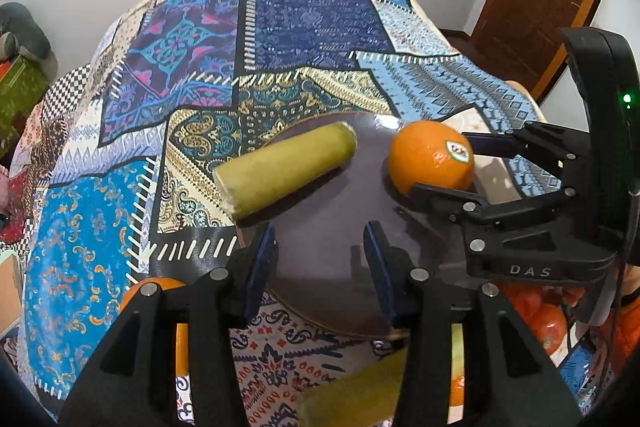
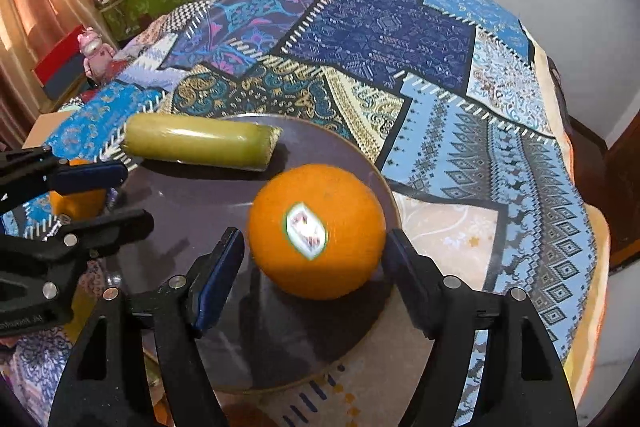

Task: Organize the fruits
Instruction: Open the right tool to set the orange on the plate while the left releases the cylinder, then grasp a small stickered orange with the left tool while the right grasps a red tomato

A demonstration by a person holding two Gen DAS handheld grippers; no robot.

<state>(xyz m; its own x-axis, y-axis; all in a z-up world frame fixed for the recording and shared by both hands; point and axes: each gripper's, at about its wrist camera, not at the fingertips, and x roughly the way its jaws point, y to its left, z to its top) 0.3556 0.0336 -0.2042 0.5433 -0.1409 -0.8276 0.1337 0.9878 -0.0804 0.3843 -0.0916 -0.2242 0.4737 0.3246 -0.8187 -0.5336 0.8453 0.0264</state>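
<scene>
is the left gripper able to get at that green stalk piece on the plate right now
Probably yes: the left gripper is open and empty, and the green stalk piece lies just ahead, uncovered. The right gripper is off at the orange.

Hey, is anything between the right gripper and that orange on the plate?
Nothing visible. The orange sits on the dark plate between the open fingers of the right gripper. The green stalk piece lies farther back on the plate, and the left gripper is off to the side.

Plate (image 2: 192, 195) centre free; orange (image 2: 316, 231), stalk (image 2: 200, 143) flank.
</scene>
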